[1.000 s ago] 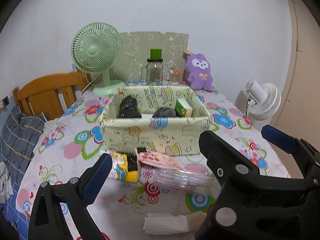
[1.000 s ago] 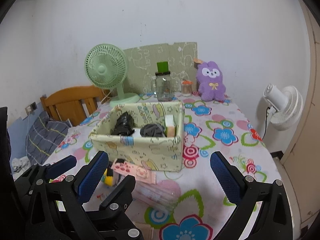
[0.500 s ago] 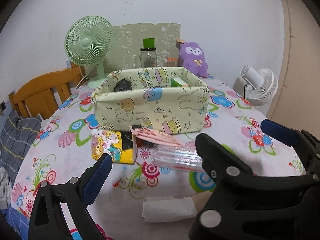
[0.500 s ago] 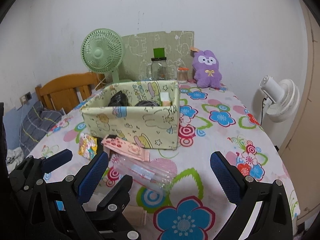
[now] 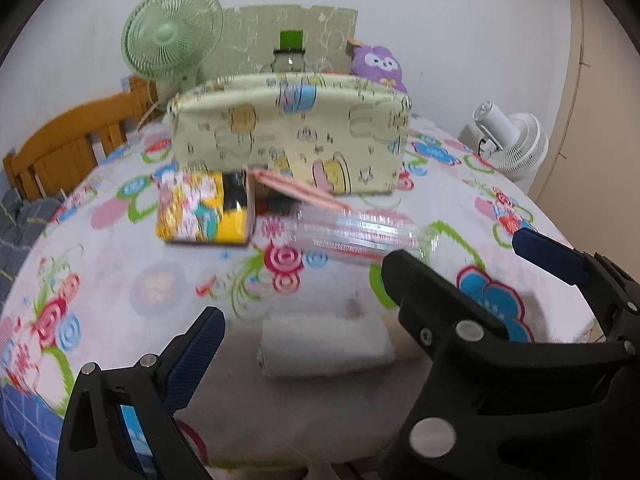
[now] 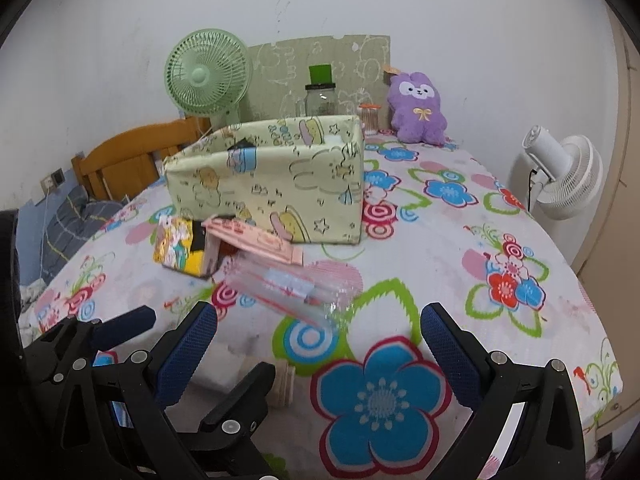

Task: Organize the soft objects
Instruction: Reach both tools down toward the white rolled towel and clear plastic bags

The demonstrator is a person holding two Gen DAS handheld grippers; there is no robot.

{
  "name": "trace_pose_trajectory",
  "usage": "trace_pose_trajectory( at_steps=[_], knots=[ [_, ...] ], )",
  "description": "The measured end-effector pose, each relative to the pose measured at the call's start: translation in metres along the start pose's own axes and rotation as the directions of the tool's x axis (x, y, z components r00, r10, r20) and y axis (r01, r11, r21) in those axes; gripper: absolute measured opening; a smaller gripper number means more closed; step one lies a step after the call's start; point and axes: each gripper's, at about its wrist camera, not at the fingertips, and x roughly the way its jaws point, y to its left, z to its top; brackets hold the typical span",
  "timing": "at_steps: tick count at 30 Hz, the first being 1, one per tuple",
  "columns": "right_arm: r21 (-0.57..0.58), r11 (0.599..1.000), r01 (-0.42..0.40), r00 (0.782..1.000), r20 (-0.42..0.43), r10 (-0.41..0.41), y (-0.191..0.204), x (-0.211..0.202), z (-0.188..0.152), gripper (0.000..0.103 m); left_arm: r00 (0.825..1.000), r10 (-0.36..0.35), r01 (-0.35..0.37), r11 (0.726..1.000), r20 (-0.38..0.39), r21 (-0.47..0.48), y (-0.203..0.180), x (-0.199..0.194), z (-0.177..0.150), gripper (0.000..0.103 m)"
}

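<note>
A rolled white cloth [image 5: 326,346] lies on the flowered table just ahead of my open, empty left gripper [image 5: 304,360]; it shows partly in the right wrist view [image 6: 236,360]. My right gripper [image 6: 320,348] is open and empty, to the right of the left one. A pale green fabric box [image 5: 292,132] [image 6: 272,184] stands further back. In front of it lie a yellow packet [image 5: 204,212] [image 6: 180,246], a pink packet [image 6: 256,240] and a clear plastic bag [image 5: 356,234] [image 6: 296,286]. A purple plush bunny [image 6: 418,108] sits at the back.
A green fan [image 6: 206,74], a glass jar [image 6: 320,98] and a patterned board stand along the wall. A white fan [image 6: 568,180] stands off the table's right edge. A wooden chair [image 6: 132,156] is at the left.
Both grippers have come down and forward toward the table. The rolled white cloth now lies closer between the left fingers. The box's contents have dropped out of sight.
</note>
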Motion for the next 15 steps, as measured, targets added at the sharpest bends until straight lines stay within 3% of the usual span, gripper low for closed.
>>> trace_pose_trajectory(
  at_steps=[8, 15],
  knots=[
    [0.021, 1.000, -0.001, 0.999, -0.043, 0.002, -0.004, 0.009, -0.010, 0.103, 1.000, 0.007, -0.007, 1.000, -0.002, -0.012, -0.001, 0.006, -0.007, 0.099],
    [0.019, 1.000, 0.003, 0.998, -0.066, -0.001, -0.004, 0.016, -0.012, 0.103, 0.998, 0.065, -0.065, 0.998, 0.011, 0.007, -0.004, 0.009, -0.006, 0.088]
  ],
)
